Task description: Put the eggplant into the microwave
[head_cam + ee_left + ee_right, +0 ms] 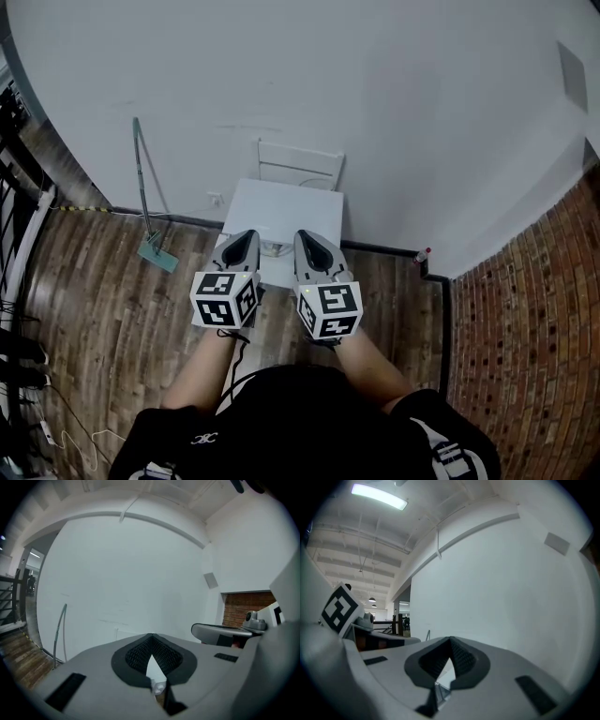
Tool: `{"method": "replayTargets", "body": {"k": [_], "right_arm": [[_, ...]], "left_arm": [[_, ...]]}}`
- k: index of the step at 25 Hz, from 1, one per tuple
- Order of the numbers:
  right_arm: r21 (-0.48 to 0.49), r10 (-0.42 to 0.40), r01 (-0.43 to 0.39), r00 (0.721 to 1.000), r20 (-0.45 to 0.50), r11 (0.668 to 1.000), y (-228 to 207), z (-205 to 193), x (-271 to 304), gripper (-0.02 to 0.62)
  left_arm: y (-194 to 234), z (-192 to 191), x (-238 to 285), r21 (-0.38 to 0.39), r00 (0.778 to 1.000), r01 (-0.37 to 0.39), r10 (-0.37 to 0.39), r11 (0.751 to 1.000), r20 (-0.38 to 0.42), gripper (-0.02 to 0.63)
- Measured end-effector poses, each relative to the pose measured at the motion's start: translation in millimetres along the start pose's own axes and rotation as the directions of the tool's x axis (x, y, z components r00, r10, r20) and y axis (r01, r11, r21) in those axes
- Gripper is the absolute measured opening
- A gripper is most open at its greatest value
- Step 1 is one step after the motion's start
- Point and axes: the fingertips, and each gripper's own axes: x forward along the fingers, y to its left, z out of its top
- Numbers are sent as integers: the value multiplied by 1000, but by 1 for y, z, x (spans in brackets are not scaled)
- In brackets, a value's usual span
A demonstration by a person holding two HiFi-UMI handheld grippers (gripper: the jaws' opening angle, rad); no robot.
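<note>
Over the white table (281,208) by the wall (375,94), both forearms reach straight forward from the torso, roughly parallel. Left gripper (247,234) and right gripper (306,234) sit side by side, close but apart, noses toward the wall, marker cubes facing back at the head camera. Left gripper view: left gripper (151,635) has its jaws fully together, tips meeting at the point, nothing between them, only a sliver of table showing through the gap behind the tips. Right gripper view: right gripper (450,639) is the same, tips meeting and nothing held; this view also takes in the ceiling lights. Each gripper view catches the other gripper alongside. Eggplant: no view shows it, so I can't tell where it is. A mop (148,202) leans on the wall to the left, and a small bottle (423,254) stands on the floor at the wall base to the right.
</note>
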Motion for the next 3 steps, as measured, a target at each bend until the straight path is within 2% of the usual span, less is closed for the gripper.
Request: {"method": "replayTargets", "body": {"k": [3], "right_arm": [[14, 8, -8, 1000, 11, 1000, 4, 1, 3, 6]], "left_arm": [[1, -1, 1, 5, 1000, 15, -15, 1000, 6, 0]]}}
